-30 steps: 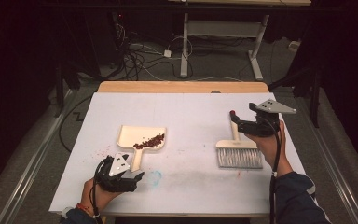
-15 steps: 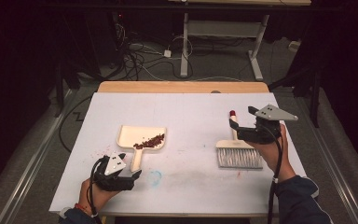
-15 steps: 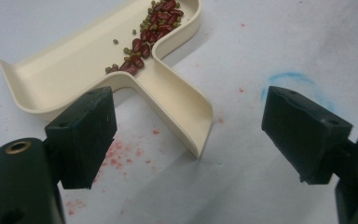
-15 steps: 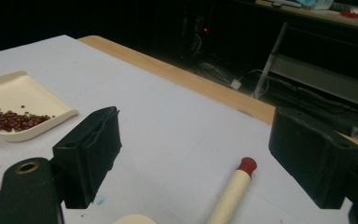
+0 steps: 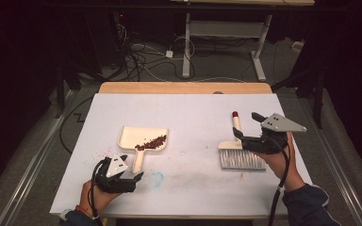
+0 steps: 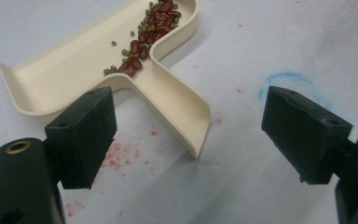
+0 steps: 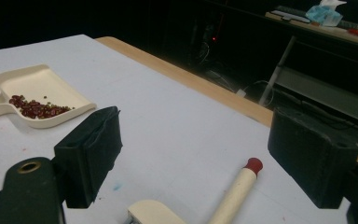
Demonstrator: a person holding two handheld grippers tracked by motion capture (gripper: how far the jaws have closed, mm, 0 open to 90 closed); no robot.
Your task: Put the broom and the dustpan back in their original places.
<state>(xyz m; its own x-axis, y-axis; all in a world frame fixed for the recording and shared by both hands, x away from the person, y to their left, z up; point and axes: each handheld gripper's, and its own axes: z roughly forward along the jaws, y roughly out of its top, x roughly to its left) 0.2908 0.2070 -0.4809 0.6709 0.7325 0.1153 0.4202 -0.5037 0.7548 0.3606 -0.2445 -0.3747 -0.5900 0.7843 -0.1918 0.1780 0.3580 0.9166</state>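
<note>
1. So, my read is the sweeping's done: the red and green beans (image 5: 152,142) sit in the cream plastic dustpan (image 5: 143,139) on the white desk (image 5: 193,117), left of the middle
2. Left claw (image 6: 186,135) is spread wide, just short of the dustpan's handle, gripping nothing
3. Right claw (image 7: 196,158) is spread too, above the cream hand brush with grey bristles (image 5: 241,155), which lies flat at the right
4. Next up, probably: close the left claw on the handle and lift level so the beans don't spill
</note>
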